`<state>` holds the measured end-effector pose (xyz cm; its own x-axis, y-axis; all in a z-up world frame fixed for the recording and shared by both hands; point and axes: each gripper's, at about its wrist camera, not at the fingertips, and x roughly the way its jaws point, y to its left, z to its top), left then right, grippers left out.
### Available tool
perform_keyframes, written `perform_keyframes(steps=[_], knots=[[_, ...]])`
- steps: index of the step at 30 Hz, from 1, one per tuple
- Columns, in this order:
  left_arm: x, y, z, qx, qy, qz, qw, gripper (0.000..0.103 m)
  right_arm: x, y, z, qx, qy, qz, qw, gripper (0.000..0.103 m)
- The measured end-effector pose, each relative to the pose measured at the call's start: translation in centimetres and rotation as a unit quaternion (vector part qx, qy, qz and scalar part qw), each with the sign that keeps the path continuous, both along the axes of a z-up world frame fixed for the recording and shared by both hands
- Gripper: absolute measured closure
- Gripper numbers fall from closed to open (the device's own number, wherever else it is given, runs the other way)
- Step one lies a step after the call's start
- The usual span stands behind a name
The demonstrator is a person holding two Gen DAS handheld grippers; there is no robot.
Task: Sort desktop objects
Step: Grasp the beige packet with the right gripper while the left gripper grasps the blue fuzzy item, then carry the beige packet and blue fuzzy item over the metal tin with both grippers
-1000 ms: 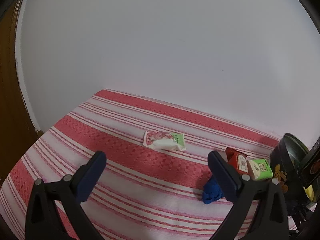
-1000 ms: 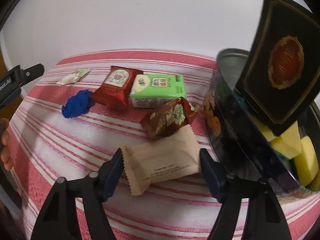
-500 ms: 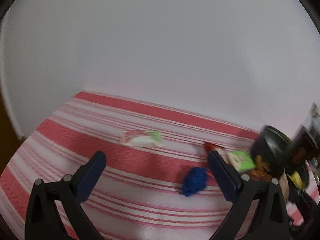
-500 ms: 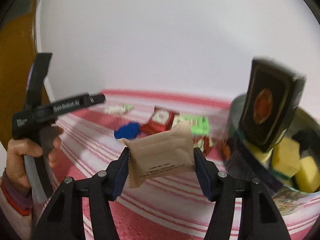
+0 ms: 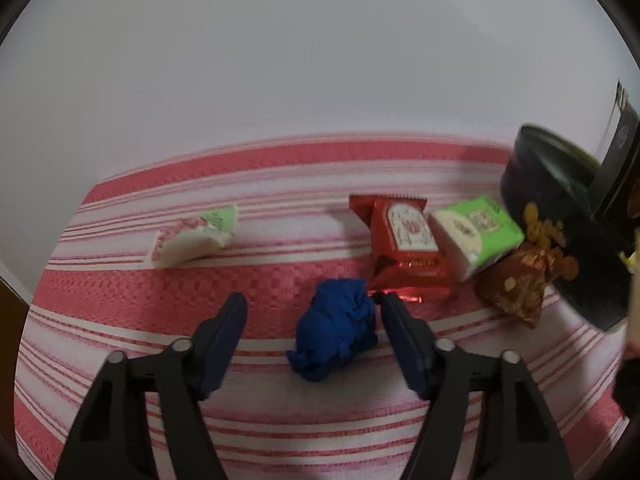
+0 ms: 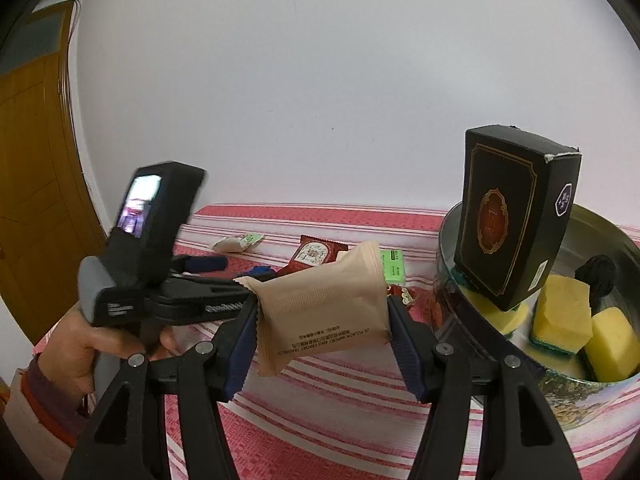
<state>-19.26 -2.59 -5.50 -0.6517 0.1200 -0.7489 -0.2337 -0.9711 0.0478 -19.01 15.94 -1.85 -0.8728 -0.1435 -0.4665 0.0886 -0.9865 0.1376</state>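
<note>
My right gripper [image 6: 322, 320] is shut on a tan snack packet [image 6: 324, 312] and holds it above the striped cloth, left of the round tin [image 6: 560, 384]. The tin holds a black box [image 6: 512, 220] and yellow sponges [image 6: 564, 316]. My left gripper [image 5: 312, 308] is open, low over the cloth, with a crumpled blue wrapper [image 5: 336, 336] between its fingers. Beyond it lie a red packet [image 5: 404, 244], a green packet [image 5: 476, 232], a brown candy [image 5: 516, 284] and a white-and-green packet [image 5: 196, 236].
The red-and-white striped cloth [image 5: 160, 360] covers the table up to a white wall. The tin [image 5: 560, 232] stands at the right edge of the left wrist view. A wooden door [image 6: 32, 160] is at the left. The left hand and its gripper body [image 6: 152, 272] are close beside the right gripper.
My right gripper closed on the tan packet and lifted it off the cloth. My left gripper moved right and lower, bringing the blue wrapper between its open fingers.
</note>
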Motion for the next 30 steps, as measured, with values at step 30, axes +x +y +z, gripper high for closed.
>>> perform_keyframes(steps=[30], knots=[[7.6, -2.4, 4.5, 0.091, 0.163, 0.075, 0.9795, 0.066, 4.1, -3.3, 1.3, 0.113, 0.103, -0.052, 0.987, 0.039]])
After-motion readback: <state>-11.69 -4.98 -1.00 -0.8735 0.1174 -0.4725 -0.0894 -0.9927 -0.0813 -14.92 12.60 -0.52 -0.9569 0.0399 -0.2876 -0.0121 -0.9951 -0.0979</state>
